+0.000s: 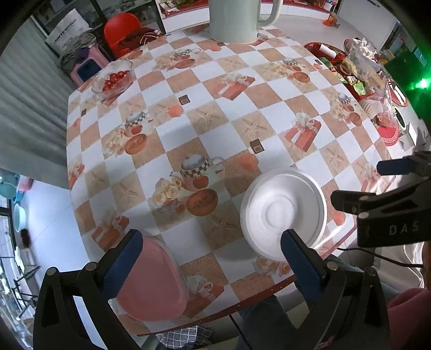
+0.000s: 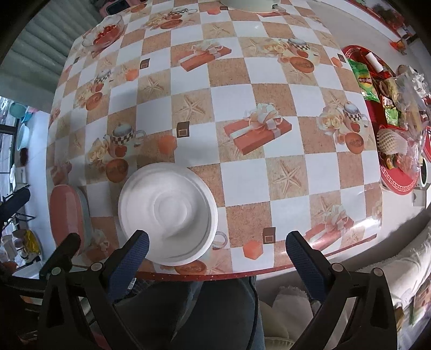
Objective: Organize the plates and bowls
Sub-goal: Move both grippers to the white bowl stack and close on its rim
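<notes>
**Both grippers spread wide above a checked table, holding nothing**

Two camera views look steeply down along hand-held grippers at a table [image 1: 215, 129] covered in a checked cloth printed with gift boxes, roses and starfish.

The left gripper [image 1: 212, 247] has its two blue-padded fingers spread far apart, with nothing between them. A pink plate [image 1: 153, 285] lies on the cloth just behind its left finger, partly hidden by it, near the table's front edge. A white foam bowl [image 1: 280, 210] sits on the table just ahead of its right finger, whose tip overlaps the bowl's near rim in the view; whether they touch cannot be told.

The right gripper [image 2: 216, 247] is also spread wide and empty. From its own camera, the white foam bowl [image 2: 167, 210] sits just ahead of its left finger, and the pink plate [image 2: 67, 212] lies farther left, beside the bowl.

Far ahead of both grippers, at the table's left corner, stands a glass bowl of red fruit [image 1: 114, 79]. A pale green jug [image 1: 237, 18] stands at the far edge. To the right sits a red tray of packaged snacks [image 2: 388, 107].
</notes>
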`<state>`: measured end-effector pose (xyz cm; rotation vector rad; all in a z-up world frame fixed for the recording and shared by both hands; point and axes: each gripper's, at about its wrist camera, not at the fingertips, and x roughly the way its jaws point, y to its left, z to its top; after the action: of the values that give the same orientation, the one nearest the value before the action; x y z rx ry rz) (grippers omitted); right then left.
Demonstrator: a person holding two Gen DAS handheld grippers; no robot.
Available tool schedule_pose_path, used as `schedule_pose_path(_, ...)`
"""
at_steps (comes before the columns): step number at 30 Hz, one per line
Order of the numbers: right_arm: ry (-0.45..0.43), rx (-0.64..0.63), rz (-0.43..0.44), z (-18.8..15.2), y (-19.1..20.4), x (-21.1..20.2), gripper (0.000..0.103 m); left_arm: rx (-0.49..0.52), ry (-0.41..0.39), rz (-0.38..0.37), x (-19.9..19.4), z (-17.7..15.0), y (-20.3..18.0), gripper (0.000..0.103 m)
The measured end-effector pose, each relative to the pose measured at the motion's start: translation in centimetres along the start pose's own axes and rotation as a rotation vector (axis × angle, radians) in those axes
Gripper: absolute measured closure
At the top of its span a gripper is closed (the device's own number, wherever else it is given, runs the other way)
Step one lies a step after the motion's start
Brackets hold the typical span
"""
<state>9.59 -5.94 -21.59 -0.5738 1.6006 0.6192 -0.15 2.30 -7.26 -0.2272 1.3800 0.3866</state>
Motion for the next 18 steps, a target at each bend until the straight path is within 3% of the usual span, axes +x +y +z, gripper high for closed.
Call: schedule_pose_path(18, -0.006, -0.029, -0.032, -0.4, 1.6, -0.3, 0.001, -0.036, -0.003, 0.006, -0.4, -0.1, 1.6, 0.001)
